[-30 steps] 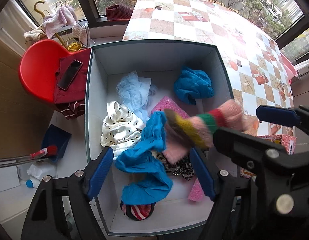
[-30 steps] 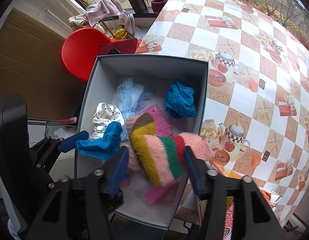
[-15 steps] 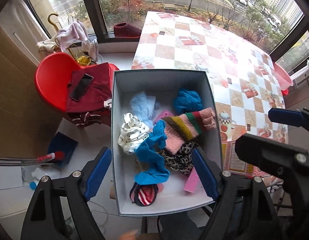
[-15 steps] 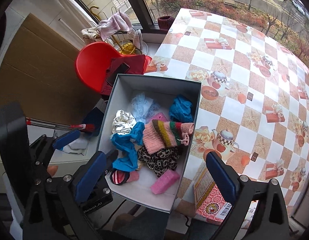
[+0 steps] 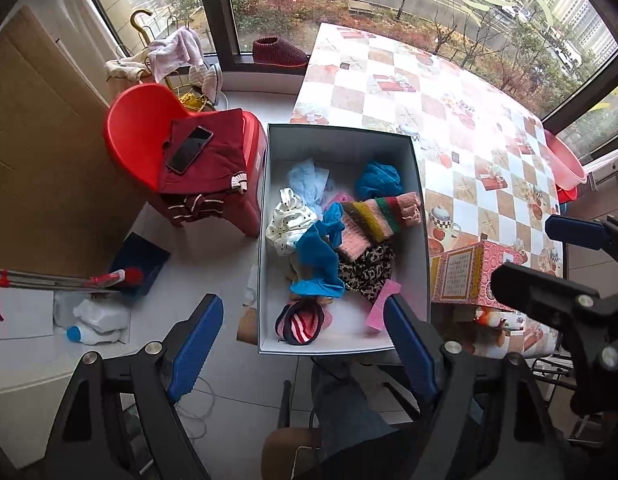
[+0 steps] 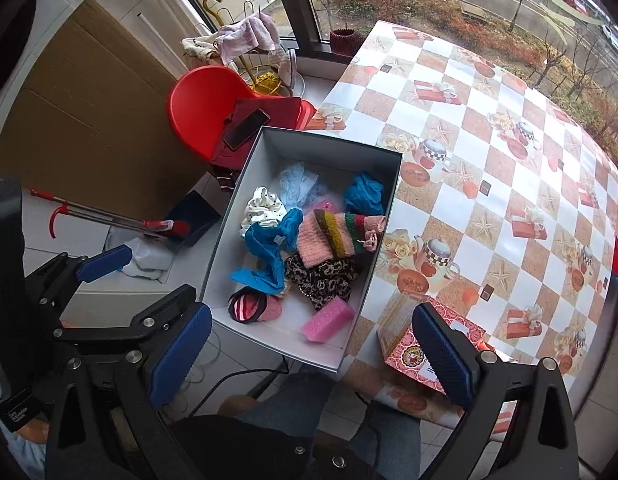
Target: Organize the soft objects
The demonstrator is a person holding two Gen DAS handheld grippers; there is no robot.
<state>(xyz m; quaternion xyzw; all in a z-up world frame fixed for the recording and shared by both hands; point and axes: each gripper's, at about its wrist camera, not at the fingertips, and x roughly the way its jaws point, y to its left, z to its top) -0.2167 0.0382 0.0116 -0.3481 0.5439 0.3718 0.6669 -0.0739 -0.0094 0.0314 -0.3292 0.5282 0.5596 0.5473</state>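
The left gripper [image 5: 305, 344] stands with its blue-padded jaws spread wide, holding nothing and touching nothing; the right gripper [image 6: 309, 344] is spread just as wide and equally empty. Both hang above the near end of the white open-topped cardboard box [image 5: 265, 216] [image 6: 219, 240], which sits at the edge of the checkered-cloth table [image 5: 469, 128]. Inside the box lie the soft things: a pink knitted piece with yellow, green and red stripes [image 5: 373, 216] [image 6: 337, 232] resting over a leopard-print cloth [image 5: 367, 270], a long blue cloth [image 5: 319, 256] beside a white polka-dot cloth [image 5: 287, 222], a pale blue gauzy cloth [image 5: 309, 178], a bunched teal cloth [image 5: 379, 180], a red-striped dark sock [image 5: 301, 322] and a pink sponge block [image 6: 327, 320] at the near end
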